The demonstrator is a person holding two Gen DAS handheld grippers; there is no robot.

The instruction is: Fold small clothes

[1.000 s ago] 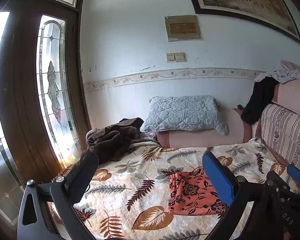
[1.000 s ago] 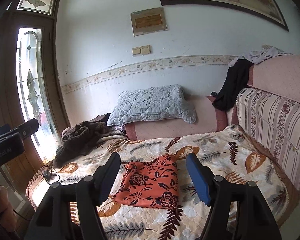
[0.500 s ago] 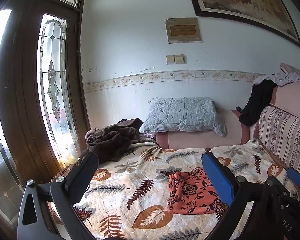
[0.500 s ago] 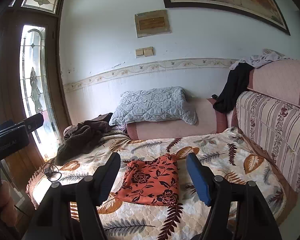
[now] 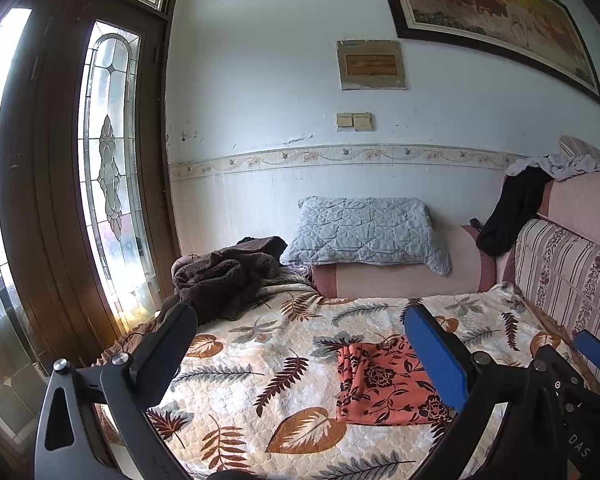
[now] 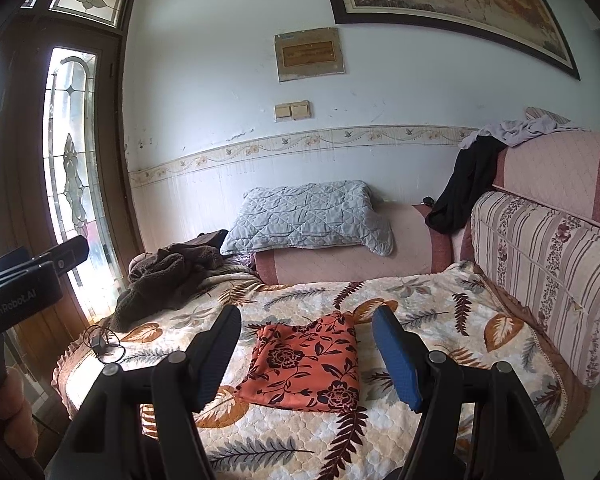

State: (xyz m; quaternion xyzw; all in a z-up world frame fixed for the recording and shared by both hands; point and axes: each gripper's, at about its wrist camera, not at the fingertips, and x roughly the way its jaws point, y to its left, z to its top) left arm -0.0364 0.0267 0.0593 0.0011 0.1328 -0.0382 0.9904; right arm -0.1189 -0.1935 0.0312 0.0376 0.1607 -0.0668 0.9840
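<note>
An orange cloth with a black flower print (image 6: pixel 306 360) lies folded flat on the leaf-patterned bedspread (image 6: pixel 420 320). It also shows in the left wrist view (image 5: pixel 380 384), partly behind the blue finger pad (image 5: pixel 436 356). My right gripper (image 6: pixel 306 320) is open and empty, held above the bed's front edge with the cloth framed between its fingers. My left gripper (image 5: pixel 300 316) is open and empty, held above the bed to the left of the cloth. The right gripper's blue tip shows at the far right of the left wrist view (image 5: pixel 594 350).
A brown fleece garment (image 6: pixel 164 276) lies heaped at the bed's far left. A grey quilted pillow (image 6: pixel 308 216) rests on a pink bolster (image 6: pixel 352 260). Black and pale clothes (image 6: pixel 468 188) hang over the striped headboard (image 6: pixel 548 264). A black cable (image 6: pixel 102 342) lies near the left edge.
Both views have shifted slightly, as if both grippers drew back and rose a little. The cloth has not moved and both grippers stay open.
</note>
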